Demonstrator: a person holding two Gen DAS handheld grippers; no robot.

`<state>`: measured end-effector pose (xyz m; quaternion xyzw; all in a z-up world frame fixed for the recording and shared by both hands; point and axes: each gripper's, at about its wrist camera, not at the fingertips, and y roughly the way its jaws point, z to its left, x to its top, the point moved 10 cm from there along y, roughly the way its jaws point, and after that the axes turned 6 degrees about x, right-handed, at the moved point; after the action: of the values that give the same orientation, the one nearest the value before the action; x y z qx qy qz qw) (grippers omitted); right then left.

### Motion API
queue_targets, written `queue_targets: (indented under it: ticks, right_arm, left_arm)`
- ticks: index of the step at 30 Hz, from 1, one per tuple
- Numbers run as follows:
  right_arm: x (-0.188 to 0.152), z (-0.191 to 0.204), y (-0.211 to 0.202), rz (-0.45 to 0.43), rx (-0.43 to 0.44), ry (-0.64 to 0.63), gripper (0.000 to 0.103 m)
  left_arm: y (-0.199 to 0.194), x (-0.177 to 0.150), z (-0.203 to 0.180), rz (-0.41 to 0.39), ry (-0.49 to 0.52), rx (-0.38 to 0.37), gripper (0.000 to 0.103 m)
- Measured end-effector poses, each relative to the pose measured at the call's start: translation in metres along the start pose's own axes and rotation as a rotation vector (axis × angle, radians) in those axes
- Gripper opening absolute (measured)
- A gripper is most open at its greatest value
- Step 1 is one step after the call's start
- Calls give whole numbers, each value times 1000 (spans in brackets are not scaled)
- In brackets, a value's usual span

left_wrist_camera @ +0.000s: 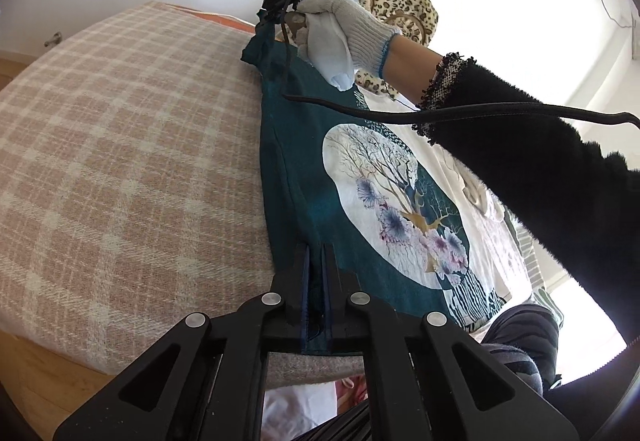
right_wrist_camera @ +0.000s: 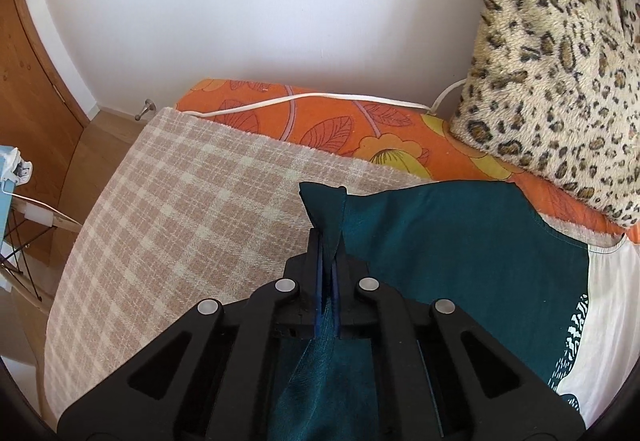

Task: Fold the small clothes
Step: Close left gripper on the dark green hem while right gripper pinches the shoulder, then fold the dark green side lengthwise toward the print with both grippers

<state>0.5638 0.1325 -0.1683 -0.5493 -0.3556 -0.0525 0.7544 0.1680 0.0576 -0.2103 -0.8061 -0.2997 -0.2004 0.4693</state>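
Observation:
A teal shirt [left_wrist_camera: 296,169] with a round white tree print lies stretched on the pink plaid blanket [left_wrist_camera: 128,145]. My left gripper [left_wrist_camera: 317,253] is shut on the shirt's near edge. My right gripper [right_wrist_camera: 329,241] is shut on a bunched teal corner of the shirt [right_wrist_camera: 460,241] at its far end. In the left wrist view the right gripper [left_wrist_camera: 276,17] shows at the top, held by a gloved hand [left_wrist_camera: 344,29]. A white garment [left_wrist_camera: 480,209] lies under the shirt on its right side.
A leopard-print cushion [right_wrist_camera: 560,53] stands at the back right on an orange flowered sheet [right_wrist_camera: 328,121]. A white cable [right_wrist_camera: 304,99] runs along the sheet. A black cable [left_wrist_camera: 440,113] hangs across the shirt. A wooden door [right_wrist_camera: 28,81] and floor lie left.

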Motion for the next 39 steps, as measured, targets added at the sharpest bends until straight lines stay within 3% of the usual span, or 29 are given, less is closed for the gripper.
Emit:
queue_targets:
  ticks: [8,15,23,32,34,35,36,37,39]
  right_arm:
    - [0,-63,-50,-55,-20,41,4]
    - [-13,-127,-78,-84,-43,114,4]
    - [-43,-182,-79,-66,-75,191,4]
    - [-60,-213,-72,-34,-76,257,4]
    - [-67,-219,-64,3,-49,303,10]
    - [-71,-224,-62,22,-61,317,26]
    - [-74,-229,-63,23,-92,319,49]
    - [-76,-234,-67,12,-121,315,61]
    - [-77,-238,-76,-18,-153,290,61]
  left_arm:
    - [16,-2,-47,39,75,-85,3]
    - [41,-13,-83,118,125,-157,3]
    - [56,-27,-112,190,167,-201,3]
    - [64,-39,-128,250,228,-208,3]
    - [67,-42,-127,278,233,-190,8]
    - [66,-44,-129,291,237,-198,11]
    - [64,-45,-133,288,242,-201,15]
    - [61,-45,-134,282,254,-200,22]
    - [53,-45,-139,261,271,-214,25]
